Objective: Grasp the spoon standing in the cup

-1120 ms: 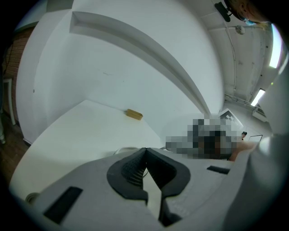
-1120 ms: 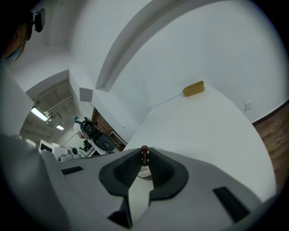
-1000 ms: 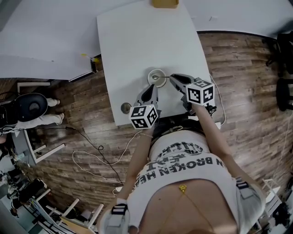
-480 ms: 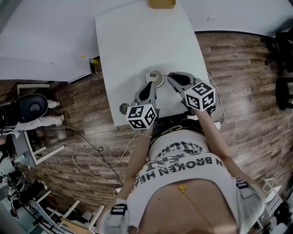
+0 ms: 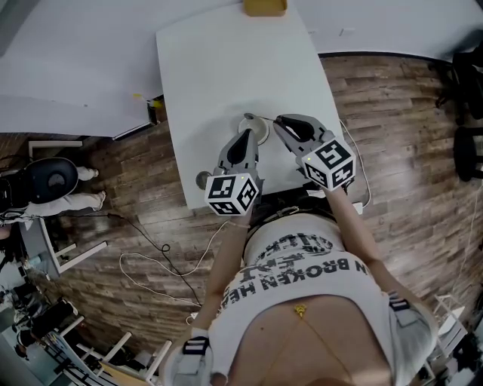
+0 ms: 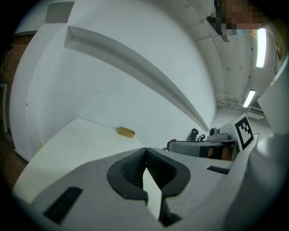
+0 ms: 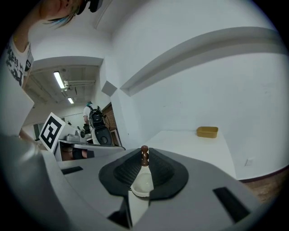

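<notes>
A small white cup (image 5: pixel 255 128) stands near the front of the white table (image 5: pixel 226 68). My right gripper (image 5: pixel 278 122) reaches to the cup's right rim. In the right gripper view its pads are shut on the spoon (image 7: pixel 142 182), a white spoon with a brown beaded end (image 7: pixel 144 155) that pokes out past the fingertips. In the head view the spoon is only a thin line between the cup and the jaws. My left gripper (image 5: pixel 248 137) sits at the cup's near side with its jaws shut; a white sliver shows low between the pads. The cup is hidden in both gripper views.
A small yellow box (image 5: pixel 264 7) lies at the table's far edge, also seen as the yellow box (image 6: pixel 126 132) and the yellow box (image 7: pixel 207 131). A dark round disc (image 5: pixel 204 179) sits at the table's front left corner. Cables (image 5: pixel 162 256) trail over the wooden floor; a person (image 5: pixel 53 181) sits at far left.
Both marker cubes have drifted slightly down and left in the head view. The right gripper's tips stay at the cup's right rim, and the cup has hardly moved.
</notes>
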Demonstrator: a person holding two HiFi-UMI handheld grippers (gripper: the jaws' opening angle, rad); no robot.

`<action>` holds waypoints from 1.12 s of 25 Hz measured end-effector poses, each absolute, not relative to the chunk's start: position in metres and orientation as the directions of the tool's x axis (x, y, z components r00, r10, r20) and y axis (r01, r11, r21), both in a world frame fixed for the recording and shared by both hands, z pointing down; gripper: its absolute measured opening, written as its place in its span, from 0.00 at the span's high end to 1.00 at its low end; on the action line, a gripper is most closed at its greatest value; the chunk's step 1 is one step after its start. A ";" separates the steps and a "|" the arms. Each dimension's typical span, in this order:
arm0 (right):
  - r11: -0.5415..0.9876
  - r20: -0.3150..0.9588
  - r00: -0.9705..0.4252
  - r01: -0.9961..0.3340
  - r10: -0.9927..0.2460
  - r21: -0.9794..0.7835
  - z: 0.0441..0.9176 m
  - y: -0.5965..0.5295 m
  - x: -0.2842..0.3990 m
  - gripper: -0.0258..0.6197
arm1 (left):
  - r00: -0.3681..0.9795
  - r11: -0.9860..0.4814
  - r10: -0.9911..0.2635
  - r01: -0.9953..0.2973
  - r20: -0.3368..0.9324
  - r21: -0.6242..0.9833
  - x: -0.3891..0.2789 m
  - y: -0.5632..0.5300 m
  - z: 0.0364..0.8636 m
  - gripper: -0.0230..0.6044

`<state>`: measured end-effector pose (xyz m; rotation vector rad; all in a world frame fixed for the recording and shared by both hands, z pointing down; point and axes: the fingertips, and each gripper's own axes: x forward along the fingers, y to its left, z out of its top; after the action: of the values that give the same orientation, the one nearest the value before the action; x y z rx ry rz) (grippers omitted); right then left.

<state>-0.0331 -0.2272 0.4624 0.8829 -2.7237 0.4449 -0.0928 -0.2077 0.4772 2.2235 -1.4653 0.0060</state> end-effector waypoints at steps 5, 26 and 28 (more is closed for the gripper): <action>0.777 0.269 -0.786 -0.607 -0.557 -0.165 0.436 -0.232 -0.031 0.89 | 0.441 -0.360 -0.872 -0.871 0.211 0.334 -0.083 -0.211 0.448 0.97; 0.809 0.073 -0.807 -0.588 -0.586 -0.003 0.336 -0.229 -0.035 0.89 | 0.444 -0.434 -0.896 -0.885 0.023 0.170 -0.072 -0.213 0.350 0.97; 0.807 0.060 -0.805 -0.591 -0.590 0.008 0.329 -0.229 -0.032 0.89 | 0.441 -0.435 -0.897 -0.885 0.003 0.165 -0.072 -0.214 0.341 0.97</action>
<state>-0.0319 -0.2291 0.3286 0.9580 -2.9287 0.0167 -0.0720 -0.2136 0.3405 2.5438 -1.5842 -0.1275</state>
